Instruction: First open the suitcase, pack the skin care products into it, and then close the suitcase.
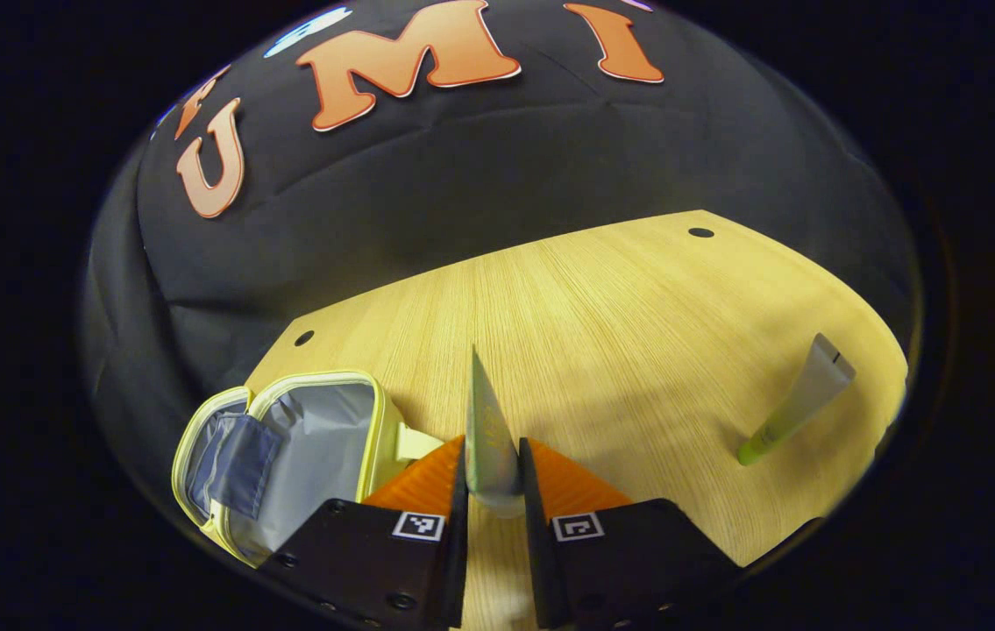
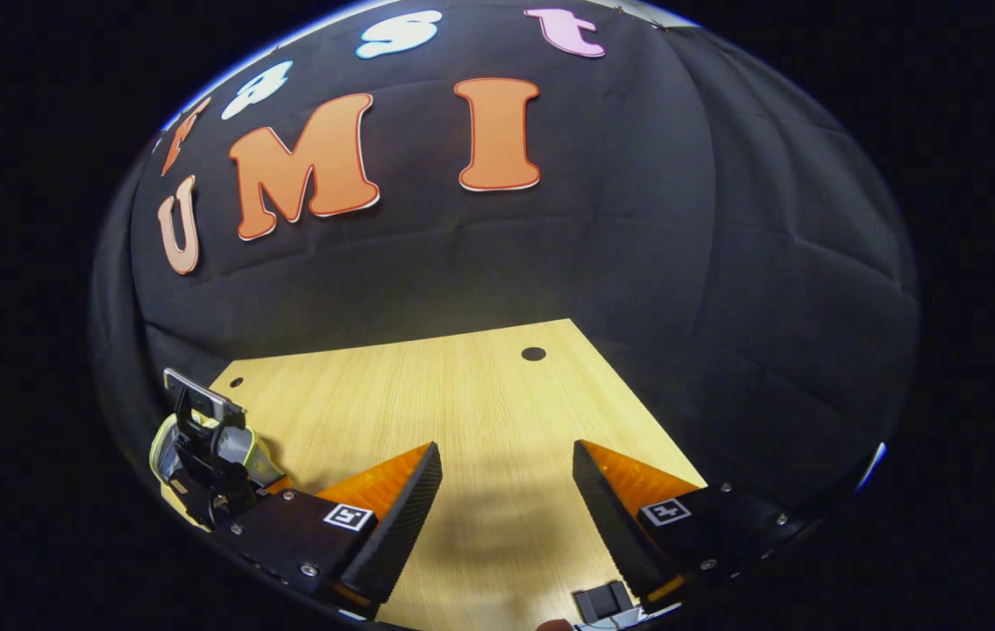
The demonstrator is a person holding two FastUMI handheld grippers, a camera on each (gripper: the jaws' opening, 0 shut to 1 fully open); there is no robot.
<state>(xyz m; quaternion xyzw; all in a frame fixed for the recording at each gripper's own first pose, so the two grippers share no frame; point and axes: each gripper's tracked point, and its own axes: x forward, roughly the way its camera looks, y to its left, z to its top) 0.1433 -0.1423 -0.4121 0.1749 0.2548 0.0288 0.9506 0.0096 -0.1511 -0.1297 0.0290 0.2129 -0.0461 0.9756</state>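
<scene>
My left gripper [image 1: 494,469] is shut on a pale green skin care tube [image 1: 488,434], which stands up between the fingers above the wooden table [image 1: 602,315]. Just to its left lies the small yellow suitcase [image 1: 287,456], open, with its grey lining and an inner pocket showing. A second tube [image 1: 799,401] with a green cap lies on the table at the right. In the right gripper view my right gripper [image 2: 506,486] hangs open over bare table, holding nothing. The left gripper [image 2: 203,443] is at the far left there, in front of the yellow suitcase [image 2: 162,451].
The table's back edge meets the black cloth wall close behind. Small dark holes [image 1: 700,232] [image 2: 533,353] mark the tabletop near its far corners. The table's right edge [image 2: 637,412] drops off beside my right gripper.
</scene>
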